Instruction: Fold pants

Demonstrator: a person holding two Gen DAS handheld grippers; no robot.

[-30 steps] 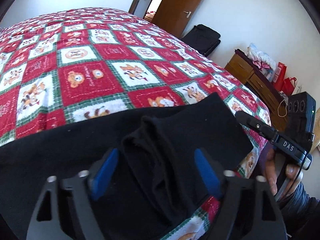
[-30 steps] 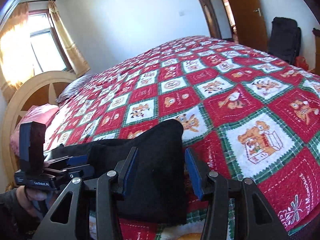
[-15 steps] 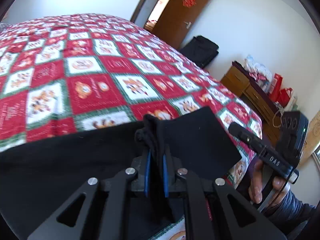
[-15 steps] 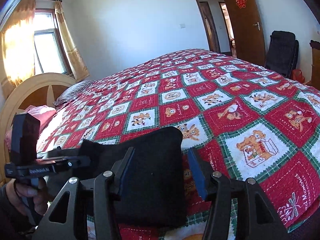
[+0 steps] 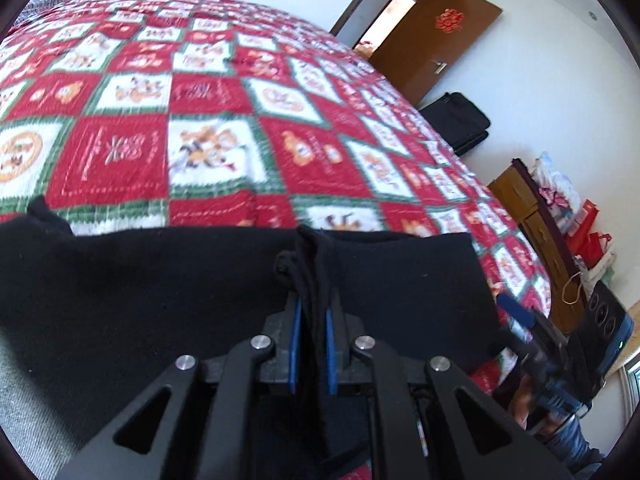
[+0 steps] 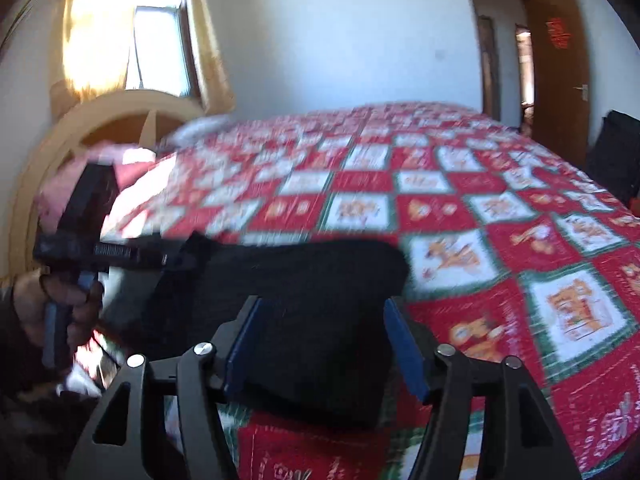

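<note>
Black pants (image 5: pixel 160 280) lie across the near edge of a bed covered by a red, white and green quilt (image 5: pixel 200 132). My left gripper (image 5: pixel 312 304) is shut on a bunched ridge of the black cloth, which stands up between its blue pads. In the right wrist view the pants (image 6: pixel 304 276) show as a flat folded slab. My right gripper (image 6: pixel 324 316) hovers over their near end. Its jaws are opening, and the blue pads stand clear of the cloth on both sides. The left gripper (image 6: pixel 168 258) appears at the left, held by a hand (image 6: pixel 76 304).
A wooden headboard (image 6: pixel 36 168) and pink pillows (image 6: pixel 132 164) lie at the bed's left end below a sunlit window (image 6: pixel 160 48). At the far side are a brown door (image 5: pixel 436 40), a black bag (image 5: pixel 460 120) and a wooden dresser (image 5: pixel 532 216).
My left gripper closed on the raised fold of the pants and shifted sideways with it. The right gripper's jaws spread wider over the cloth, and that view is now motion-blurred.
</note>
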